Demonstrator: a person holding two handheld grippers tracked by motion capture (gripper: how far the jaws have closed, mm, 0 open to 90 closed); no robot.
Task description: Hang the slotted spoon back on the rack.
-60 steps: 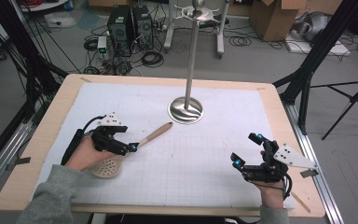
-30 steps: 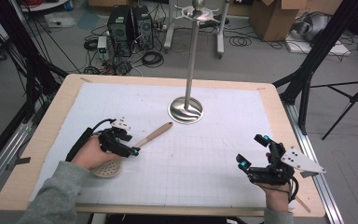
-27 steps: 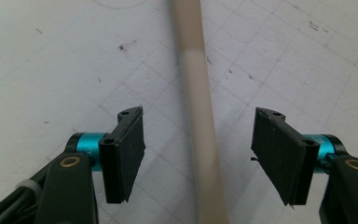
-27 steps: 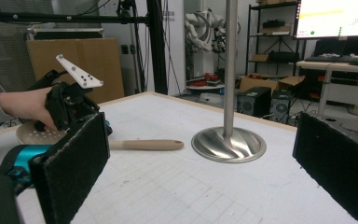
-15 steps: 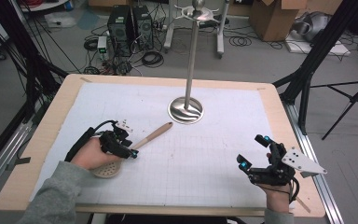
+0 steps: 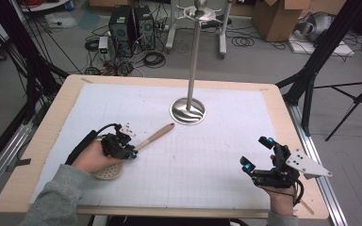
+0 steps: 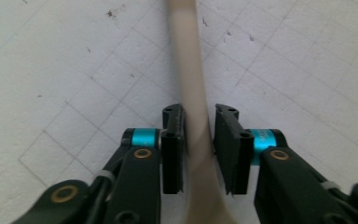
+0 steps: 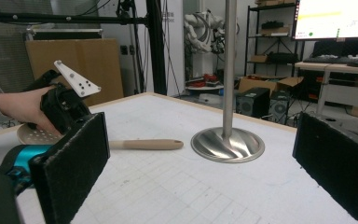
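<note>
A wooden skimmer lies on the white grid mat [image 6: 217, 141], with its handle [image 6: 154, 136] pointing toward the stand and its round perforated head [image 6: 107, 172] under the person's left hand. My left gripper [image 6: 133, 153] has just been closing, and its jaws now press both sides of the handle [image 7: 186, 56] near the head. Seen close in the left gripper view, the left gripper [image 7: 199, 116] has the handle between its pads. My right gripper [image 6: 256, 153] rests open at the near right of the mat, holding nothing. In its own view the right gripper [image 8: 200, 149] faces the handle [image 8: 144, 144] and the left gripper [image 8: 63, 109].
A tall metal stand [image 6: 188, 110] with hooks at its top rises from a round base at the back middle of the mat; its base [image 8: 227, 143] lies just beyond the handle's tip. The wooden table edge [image 6: 169, 211] runs along the front.
The left gripper's jaws have closed onto the skimmer handle. Both hands have stayed almost where they were, and the skimmer has not moved.
</note>
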